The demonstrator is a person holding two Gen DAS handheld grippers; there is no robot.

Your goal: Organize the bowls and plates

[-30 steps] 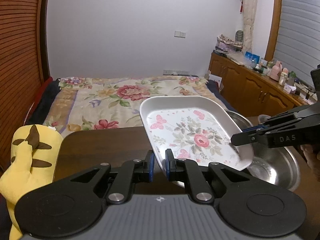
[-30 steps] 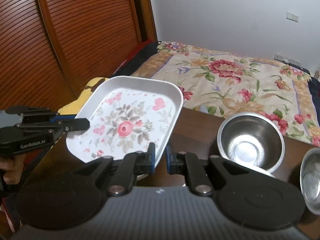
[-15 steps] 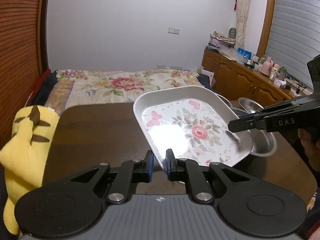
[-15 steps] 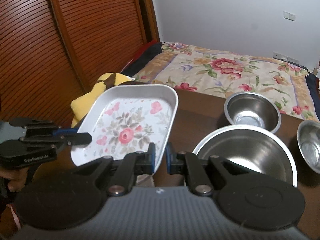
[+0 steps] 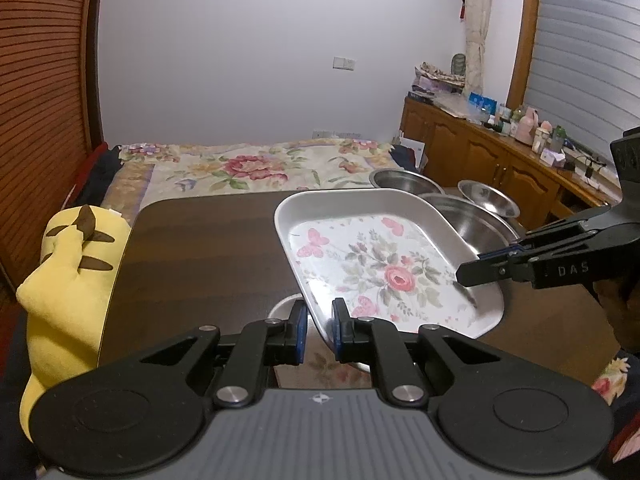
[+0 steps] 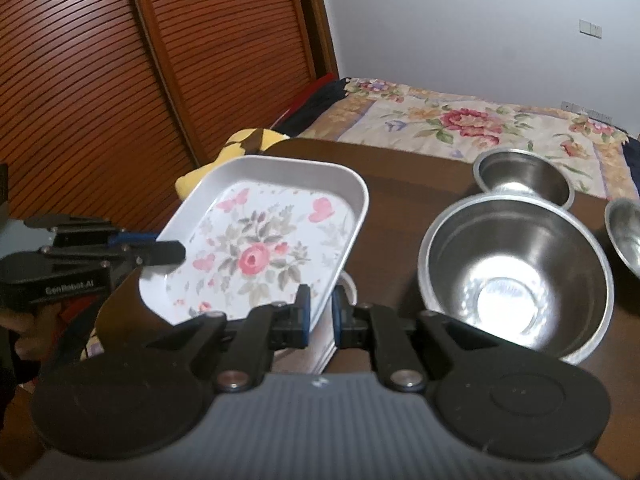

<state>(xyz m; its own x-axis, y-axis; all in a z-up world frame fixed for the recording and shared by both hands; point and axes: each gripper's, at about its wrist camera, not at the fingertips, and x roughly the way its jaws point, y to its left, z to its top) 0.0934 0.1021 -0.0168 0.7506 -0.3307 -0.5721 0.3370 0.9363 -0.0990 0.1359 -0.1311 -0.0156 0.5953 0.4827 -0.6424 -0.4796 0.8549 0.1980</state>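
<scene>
A white rectangular plate (image 5: pixel 384 272) with a rose and butterfly print hangs tilted above the dark wooden table (image 5: pixel 200 248). My left gripper (image 5: pixel 320 326) is shut on its near rim. My right gripper (image 6: pixel 320 312) is shut on the opposite long rim of the plate (image 6: pixel 264 248), and its fingertips (image 5: pixel 468 274) reach over the plate's right edge. The left gripper (image 6: pixel 176 252) shows at the plate's left side in the right wrist view. A white dish (image 5: pixel 286 306) lies partly hidden under the plate.
Three steel bowls stand to the right: a large one (image 6: pixel 516 276), a small deep one (image 6: pixel 524 178) behind it, and a third (image 6: pixel 626 240) at the far right. A yellow plush toy (image 5: pixel 68 280) leans at the table's left edge. A bed lies beyond the table.
Both grippers have carried the plate back toward the table's near edge. It was over the large steel bowl and now hangs to the left of it, with more tabletop showing beyond.
</scene>
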